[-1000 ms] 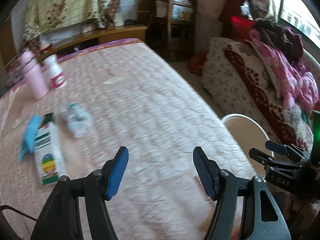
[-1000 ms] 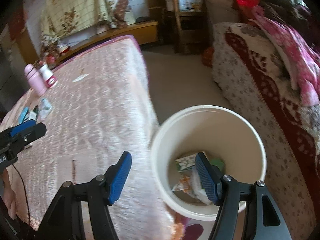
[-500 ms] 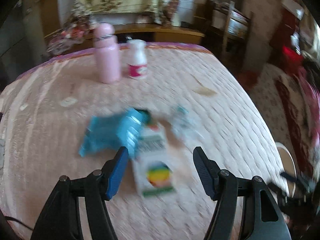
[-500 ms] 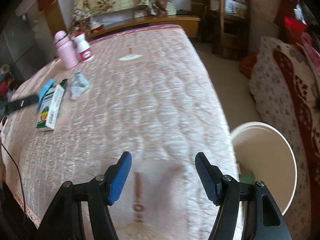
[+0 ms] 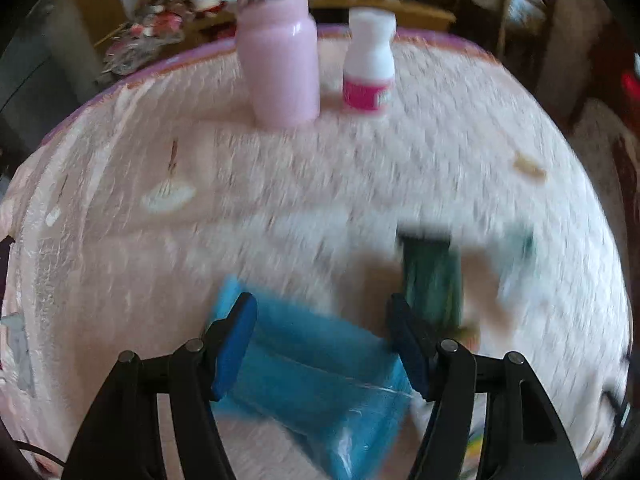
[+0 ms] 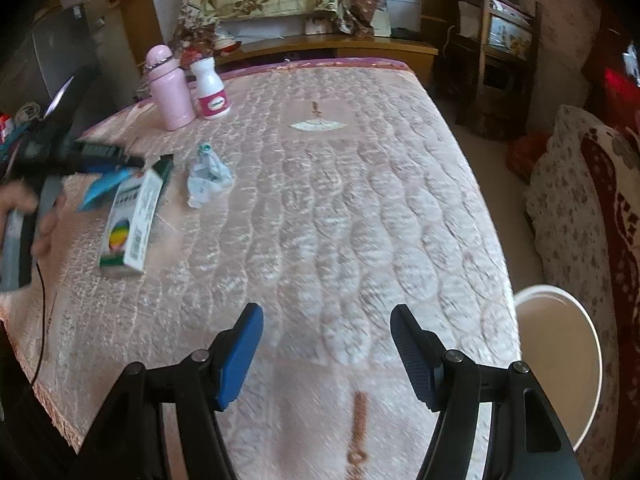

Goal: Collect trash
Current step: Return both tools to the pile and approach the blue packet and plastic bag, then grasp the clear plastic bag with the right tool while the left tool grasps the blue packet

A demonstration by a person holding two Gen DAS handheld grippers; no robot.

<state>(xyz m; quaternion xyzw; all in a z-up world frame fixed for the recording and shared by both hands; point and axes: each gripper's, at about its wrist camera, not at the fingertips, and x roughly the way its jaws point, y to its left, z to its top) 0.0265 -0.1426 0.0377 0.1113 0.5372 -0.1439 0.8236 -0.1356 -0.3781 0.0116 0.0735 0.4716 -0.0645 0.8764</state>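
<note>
A blue plastic wrapper (image 5: pixel 316 364) lies on the pink quilted table (image 5: pixel 240 220), right under my left gripper (image 5: pixel 322 340). The jaws are open and straddle the wrapper without pressing on it. A white-and-green box (image 5: pixel 432 280) lies just right of it, and a crumpled clear wrapper (image 5: pixel 516 264) lies blurred beyond that. In the right wrist view my right gripper (image 6: pixel 326 344) hangs open and empty over the table's near part. Far left there are the left gripper (image 6: pixel 104 160), the blue wrapper (image 6: pixel 104 186), the box (image 6: pixel 132 224) and the crumpled wrapper (image 6: pixel 208 178).
A pink bottle (image 6: pixel 168 88) and a white bottle (image 6: pixel 212 90) stand upright at the table's far left. A white bucket (image 6: pixel 592 344) sits on the floor off the table's right edge, next to a patterned sofa (image 6: pixel 580 200). A person's hand (image 6: pixel 24 208) holds the left gripper.
My left gripper swung from the table's right side over to the blue wrapper and box. My right gripper moved from above the bucket to above the table. Both stayed open.
</note>
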